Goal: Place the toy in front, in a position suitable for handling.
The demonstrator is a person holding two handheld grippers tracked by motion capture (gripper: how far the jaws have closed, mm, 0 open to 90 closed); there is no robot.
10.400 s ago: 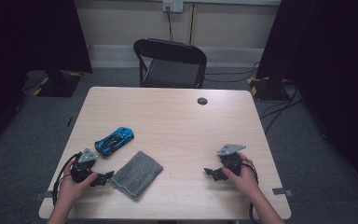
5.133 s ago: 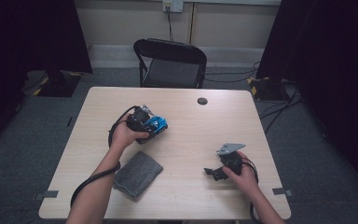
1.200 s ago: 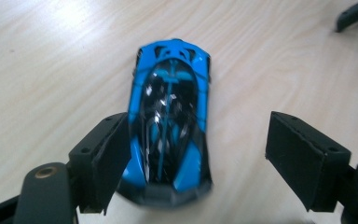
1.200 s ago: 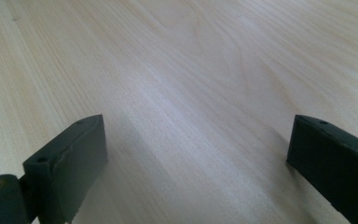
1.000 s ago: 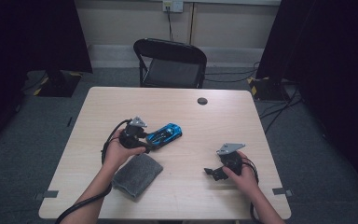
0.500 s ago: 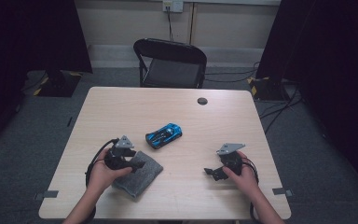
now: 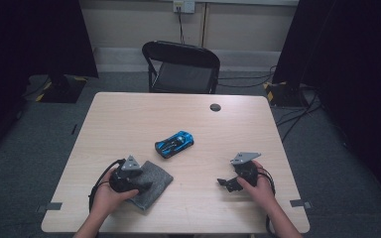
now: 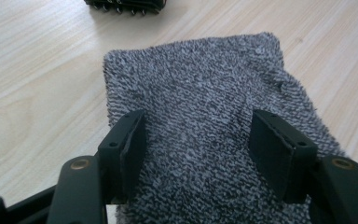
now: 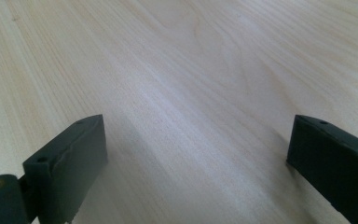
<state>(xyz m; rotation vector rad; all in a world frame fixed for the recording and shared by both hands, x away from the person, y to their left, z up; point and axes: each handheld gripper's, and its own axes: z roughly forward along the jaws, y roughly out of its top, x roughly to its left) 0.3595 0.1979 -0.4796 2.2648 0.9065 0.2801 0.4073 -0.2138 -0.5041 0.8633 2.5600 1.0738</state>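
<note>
The left claw (image 8: 196, 140) is spread wide, and its two black blocky jaws stand over a grey towel (image 8: 205, 121), one jaw near each long edge. The towel lies directly under and between these jaws, flat on the bench (image 7: 129, 119). It is a soft terry cloth with a looped, speckled surface and a roughly rectangular shape with rounded corners. In the left gripper view its long axis runs straight away from the claw. In the high view the towel (image 7: 151, 182) points diagonally, its far end towards the middle of the bench.

The right claw (image 9: 200, 163) is also spread wide, with bare pale wood grain between its jaws. In the high view it (image 7: 224, 182) rests low on the bench, well apart from the towel.

Beyond the left claw, past the far end of the towel, stands a blue toy car (image 7: 174, 144), glossy and streamlined.
</note>
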